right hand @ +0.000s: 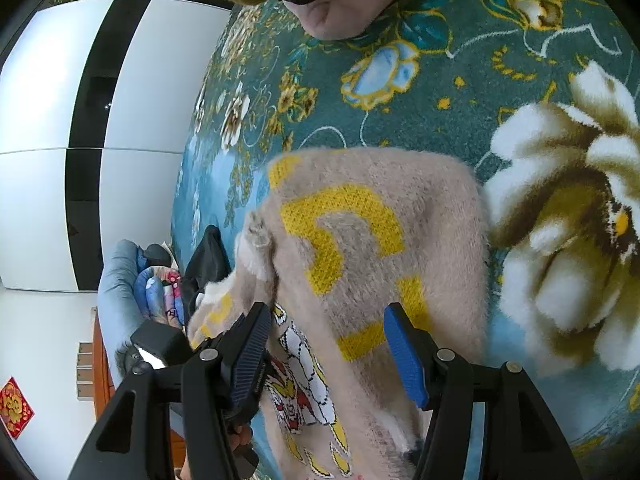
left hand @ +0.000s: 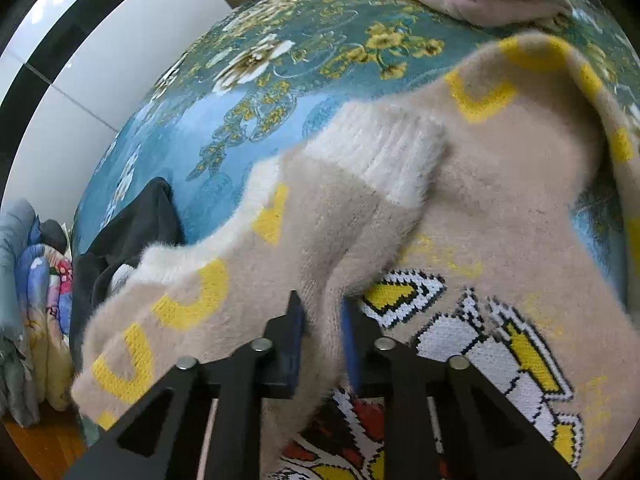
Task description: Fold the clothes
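Observation:
A fuzzy beige sweater (left hand: 500,200) with yellow shapes and a cartoon print lies on a teal floral blanket (left hand: 280,80). My left gripper (left hand: 323,320) is shut on a fold of the sweater's sleeve, whose white ribbed cuff (left hand: 384,148) lies across the body. In the right wrist view the sweater (right hand: 380,248) lies folded over under my right gripper (right hand: 328,340), which is open with its blue pads (right hand: 404,356) either side of the fabric. The other gripper's body (right hand: 160,348) shows at the left.
A dark garment (left hand: 132,236) lies on the blanket's far left. A pink folded garment (left hand: 480,0) sits at the top edge. A pile of bedding (left hand: 32,300) is at the left, beside a white and black wardrobe (right hand: 80,140).

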The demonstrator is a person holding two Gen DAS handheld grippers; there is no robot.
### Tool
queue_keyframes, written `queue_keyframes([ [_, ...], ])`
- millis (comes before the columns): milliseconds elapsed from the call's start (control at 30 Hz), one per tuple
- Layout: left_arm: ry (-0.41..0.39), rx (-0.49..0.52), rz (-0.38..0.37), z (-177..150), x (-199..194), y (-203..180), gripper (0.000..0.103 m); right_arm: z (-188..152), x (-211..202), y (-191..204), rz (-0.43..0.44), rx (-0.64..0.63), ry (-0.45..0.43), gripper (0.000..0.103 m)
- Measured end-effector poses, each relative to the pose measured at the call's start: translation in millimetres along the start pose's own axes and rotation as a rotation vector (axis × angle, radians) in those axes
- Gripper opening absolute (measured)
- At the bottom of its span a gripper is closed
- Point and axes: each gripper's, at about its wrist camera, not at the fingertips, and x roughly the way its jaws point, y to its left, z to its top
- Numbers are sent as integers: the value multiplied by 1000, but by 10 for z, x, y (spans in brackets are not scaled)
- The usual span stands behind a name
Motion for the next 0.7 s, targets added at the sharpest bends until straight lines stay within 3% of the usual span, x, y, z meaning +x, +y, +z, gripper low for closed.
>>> queue_keyframes([
  [133, -62, -48, -83, -38, -256, 51, 14, -31, 30, 96, -68, -71, 13, 63],
  [233, -95, 10, -124, -33, -465, -152, 14, -81, 133, 179, -162, -146, 60, 63],
  [333, -51, 46, -99, -84, -398, -288, 15, -175, 352, 245, -290, -232, 153, 63],
  [467, 21, -40, -138, -121, -305, -280, 22, -234, 480, 292, -367, -296, 201, 62],
  [533, 17, -72, -165, -157, -381, -251, 23, -215, 445, 271, -331, -275, 199, 52],
  [600, 6, -107, -187, -218, -490, -191, 26, -190, 395, 242, -275, -242, 197, 28],
  [700, -16, -177, -220, -338, -650, -43, 27, -153, 320, 197, -192, -193, 194, 14],
])
